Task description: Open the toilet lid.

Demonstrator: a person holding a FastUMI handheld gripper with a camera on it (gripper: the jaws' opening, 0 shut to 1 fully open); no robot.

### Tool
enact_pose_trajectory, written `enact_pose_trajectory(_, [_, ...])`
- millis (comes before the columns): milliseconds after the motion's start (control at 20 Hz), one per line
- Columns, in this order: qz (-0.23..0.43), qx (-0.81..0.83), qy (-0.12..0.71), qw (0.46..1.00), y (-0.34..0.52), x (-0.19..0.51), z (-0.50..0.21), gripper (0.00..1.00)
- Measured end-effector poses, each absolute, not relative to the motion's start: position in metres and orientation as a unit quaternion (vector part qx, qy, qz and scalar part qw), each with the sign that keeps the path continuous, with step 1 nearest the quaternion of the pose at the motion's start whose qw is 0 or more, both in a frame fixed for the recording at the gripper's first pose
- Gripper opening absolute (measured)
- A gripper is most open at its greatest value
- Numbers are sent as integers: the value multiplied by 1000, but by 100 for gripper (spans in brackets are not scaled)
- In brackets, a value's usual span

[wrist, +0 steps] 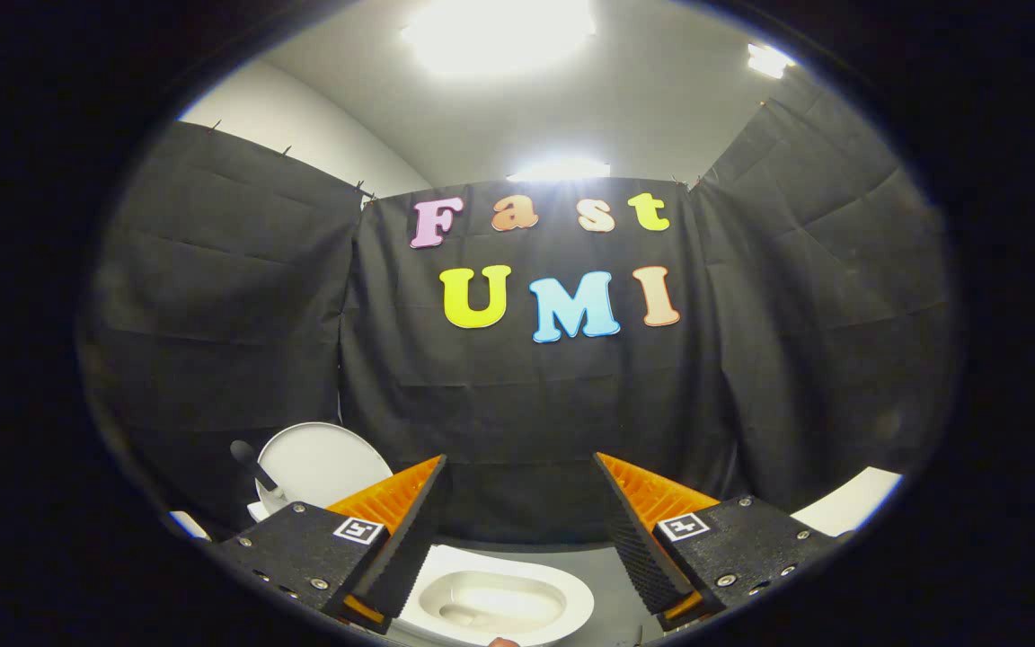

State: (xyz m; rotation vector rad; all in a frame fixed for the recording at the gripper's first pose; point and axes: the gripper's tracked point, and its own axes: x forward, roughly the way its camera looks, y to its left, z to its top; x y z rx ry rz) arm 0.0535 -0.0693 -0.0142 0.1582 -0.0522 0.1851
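White toilet lid (320, 463) stands raised beyond the spread, empty tool (517, 503), bowl (499, 604) between its fingers.

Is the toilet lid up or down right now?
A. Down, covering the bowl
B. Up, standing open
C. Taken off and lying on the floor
B: the toilet lid stands upright beyond one finger, and the toilet bowl lies uncovered below the gap of the open gripper, which holds nothing.
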Motion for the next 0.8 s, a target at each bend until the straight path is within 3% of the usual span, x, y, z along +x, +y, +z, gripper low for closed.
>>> enact_pose_trajectory(800, [54, 79, -14, 995, -88, 57, -46, 95])
